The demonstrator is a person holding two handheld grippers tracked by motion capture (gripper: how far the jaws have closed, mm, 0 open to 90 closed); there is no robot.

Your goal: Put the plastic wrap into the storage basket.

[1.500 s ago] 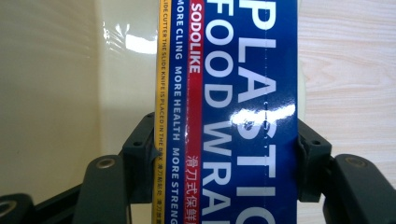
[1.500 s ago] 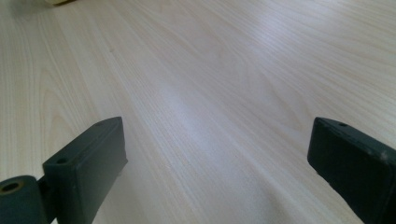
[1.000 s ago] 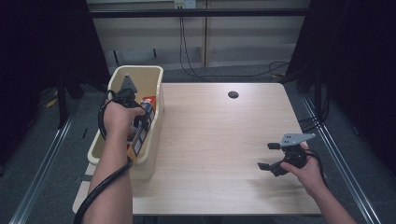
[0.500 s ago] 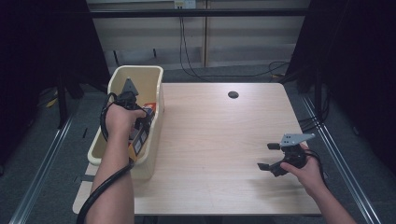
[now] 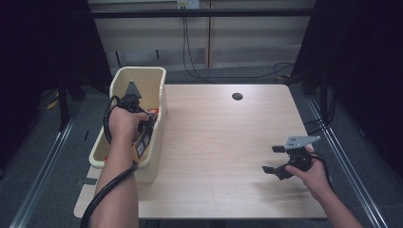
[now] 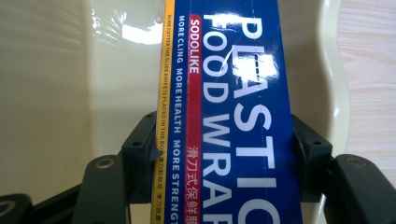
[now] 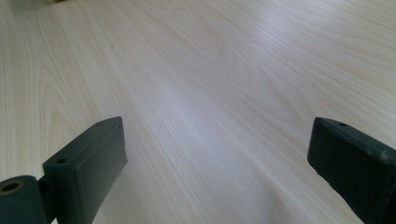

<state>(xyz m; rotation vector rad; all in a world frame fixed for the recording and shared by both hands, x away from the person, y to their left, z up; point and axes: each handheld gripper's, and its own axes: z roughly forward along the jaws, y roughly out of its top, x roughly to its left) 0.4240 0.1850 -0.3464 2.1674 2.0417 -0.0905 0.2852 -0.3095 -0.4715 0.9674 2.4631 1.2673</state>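
left tool (image 5: pixel 142 124) points down into cream plastic bin (image 5: pixel 121 83), clamped on glossy blue wrap box (image 6: pixel 229 116); right tool (image 5: pixel 275 159) gapes empty over woodgrain bench (image 5: pixel 214 142).

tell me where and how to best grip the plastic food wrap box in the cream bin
Grip the plastic food wrap box across its narrow width, on the two long side faces, coming from above into the cream bin. It is long and slim, so the jaws span it easily; the left gripper is shut on it this way.
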